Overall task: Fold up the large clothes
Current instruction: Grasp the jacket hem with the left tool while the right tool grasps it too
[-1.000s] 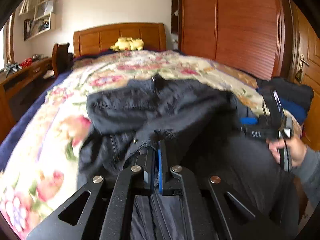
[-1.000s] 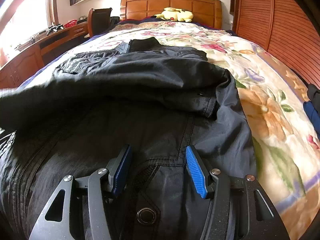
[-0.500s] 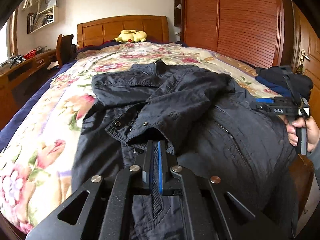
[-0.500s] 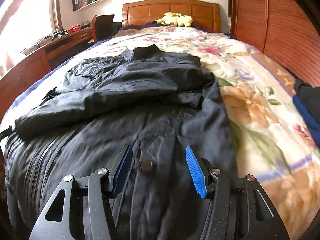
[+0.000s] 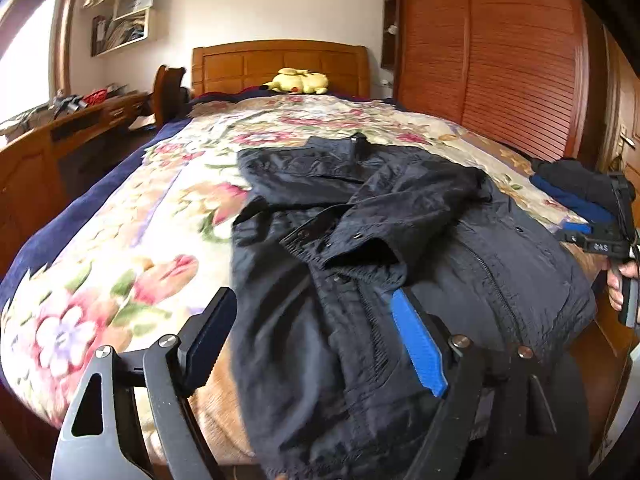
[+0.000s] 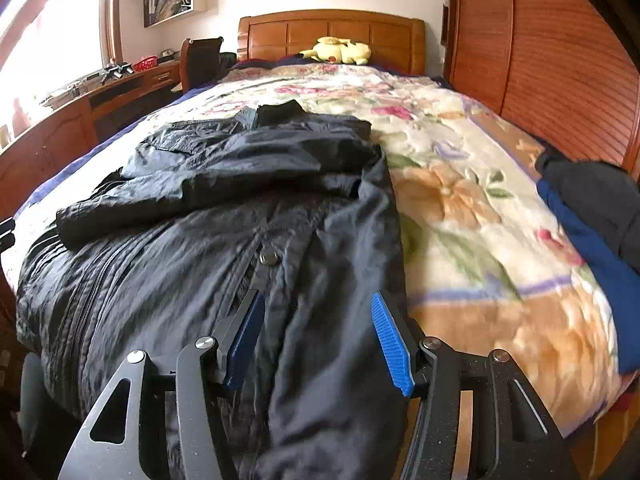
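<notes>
A large black jacket [image 5: 380, 248] lies on the floral bedspread [image 5: 120, 248], collar toward the headboard, hem hanging over the foot of the bed. One sleeve [image 5: 384, 216] is folded across its front; it also shows in the right wrist view [image 6: 208, 188]. My left gripper [image 5: 316, 332] is open and empty above the jacket's lower left part. My right gripper [image 6: 316, 332] is open and empty over the jacket [image 6: 240, 248] near its lower right edge; it also shows at the right edge of the left wrist view [image 5: 600, 236].
A yellow plush toy [image 6: 340, 51] lies by the wooden headboard [image 6: 332, 32]. A pile of dark and blue clothes [image 6: 592, 208] sits on the bed's right side. A wooden desk [image 6: 80, 108] and chair stand left, a wooden wardrobe [image 6: 560, 60] right.
My left gripper was shut on the sleeve cuff, laid it across the jacket, then opened and pulled back. My right gripper stayed open and drew back toward the foot of the bed.
</notes>
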`<state>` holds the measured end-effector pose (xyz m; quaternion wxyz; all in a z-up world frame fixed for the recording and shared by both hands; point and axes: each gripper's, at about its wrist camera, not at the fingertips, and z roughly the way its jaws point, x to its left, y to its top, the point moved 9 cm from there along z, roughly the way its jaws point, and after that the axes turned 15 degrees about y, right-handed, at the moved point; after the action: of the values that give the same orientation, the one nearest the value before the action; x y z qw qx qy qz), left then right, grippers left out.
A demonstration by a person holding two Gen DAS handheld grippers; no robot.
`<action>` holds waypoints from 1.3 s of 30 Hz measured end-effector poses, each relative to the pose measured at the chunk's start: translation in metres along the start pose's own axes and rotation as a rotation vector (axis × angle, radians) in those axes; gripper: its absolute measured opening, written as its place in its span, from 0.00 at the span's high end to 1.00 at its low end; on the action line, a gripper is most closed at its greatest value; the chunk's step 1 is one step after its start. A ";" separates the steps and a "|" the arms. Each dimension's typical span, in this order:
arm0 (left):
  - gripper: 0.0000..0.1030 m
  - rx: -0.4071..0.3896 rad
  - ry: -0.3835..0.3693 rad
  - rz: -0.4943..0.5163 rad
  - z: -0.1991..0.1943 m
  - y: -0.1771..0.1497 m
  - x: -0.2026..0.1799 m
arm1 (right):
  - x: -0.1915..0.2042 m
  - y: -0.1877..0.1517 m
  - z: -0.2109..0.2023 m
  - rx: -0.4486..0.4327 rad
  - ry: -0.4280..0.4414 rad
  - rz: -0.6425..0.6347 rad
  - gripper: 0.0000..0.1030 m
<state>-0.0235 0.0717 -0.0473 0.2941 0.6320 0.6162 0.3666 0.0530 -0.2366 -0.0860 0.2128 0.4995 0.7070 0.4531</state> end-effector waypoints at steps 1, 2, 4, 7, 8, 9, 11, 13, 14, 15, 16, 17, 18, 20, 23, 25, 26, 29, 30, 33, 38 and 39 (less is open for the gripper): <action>0.21 0.016 0.013 -0.004 0.002 -0.004 0.005 | -0.002 -0.002 -0.003 -0.002 -0.007 0.004 0.32; 0.21 0.033 0.025 -0.009 0.004 -0.010 0.012 | -0.005 -0.005 -0.006 -0.002 -0.010 0.010 0.31; 0.21 0.049 0.041 -0.011 0.007 -0.019 0.019 | -0.011 -0.012 -0.009 0.010 -0.012 0.023 0.30; 0.21 0.070 0.065 -0.006 0.013 -0.031 0.029 | -0.020 -0.024 -0.008 0.048 -0.048 0.020 0.30; 0.21 0.077 0.072 -0.008 0.015 -0.036 0.033 | -0.023 -0.028 -0.006 0.062 -0.063 0.016 0.30; 0.21 0.085 0.075 -0.012 0.016 -0.042 0.038 | -0.024 -0.031 -0.005 0.075 -0.067 0.018 0.30; 0.21 0.093 0.076 -0.018 0.018 -0.048 0.043 | -0.026 -0.035 -0.002 0.089 -0.059 0.034 0.30; 0.21 0.112 0.090 -0.017 0.022 -0.056 0.047 | -0.025 -0.035 -0.002 0.080 -0.046 0.045 0.30; 0.21 0.123 0.097 -0.017 0.025 -0.060 0.049 | -0.024 -0.034 -0.003 0.078 -0.043 0.045 0.30; 0.21 0.127 0.090 -0.019 0.026 -0.063 0.049 | -0.024 -0.035 -0.003 0.079 -0.040 0.044 0.30; 0.21 0.128 0.080 -0.022 0.025 -0.065 0.048 | -0.023 -0.036 -0.004 0.082 -0.035 0.039 0.30; 0.21 0.130 0.069 -0.023 0.025 -0.067 0.047 | -0.020 -0.037 -0.003 0.086 -0.030 0.032 0.30; 0.21 0.129 0.058 -0.021 0.024 -0.069 0.045 | -0.018 -0.038 -0.003 0.089 -0.024 0.025 0.30; 0.27 0.125 0.042 -0.013 0.023 -0.072 0.041 | -0.015 -0.040 -0.003 0.096 -0.008 0.015 0.30; 0.32 0.124 0.035 -0.010 0.023 -0.074 0.038 | -0.016 -0.044 0.000 0.107 0.001 0.010 0.30; 0.41 0.122 0.022 -0.012 0.021 -0.074 0.036 | -0.016 -0.046 0.001 0.106 0.007 0.017 0.30; 0.43 0.121 0.013 -0.013 0.020 -0.074 0.036 | -0.016 -0.046 0.001 0.104 0.014 0.023 0.31; 0.53 0.117 0.003 -0.009 0.018 -0.075 0.032 | -0.016 -0.048 0.002 0.102 0.043 0.049 0.35; 0.55 0.117 0.002 -0.006 0.018 -0.075 0.031 | -0.015 -0.049 0.001 0.105 0.043 0.049 0.37; 0.57 0.115 0.001 -0.002 0.017 -0.076 0.030 | -0.011 -0.050 0.000 0.113 0.046 0.039 0.42; 0.57 0.131 -0.029 -0.007 0.016 -0.081 0.025 | -0.008 -0.049 0.001 0.119 0.063 0.024 0.58; 0.57 0.129 -0.031 -0.008 0.015 -0.082 0.025 | -0.008 -0.049 0.002 0.120 0.066 0.021 0.62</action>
<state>-0.0581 0.1032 -0.1208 0.2635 0.6529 0.6365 0.3150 0.0324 -0.2475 -0.1298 0.1542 0.5034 0.7342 0.4286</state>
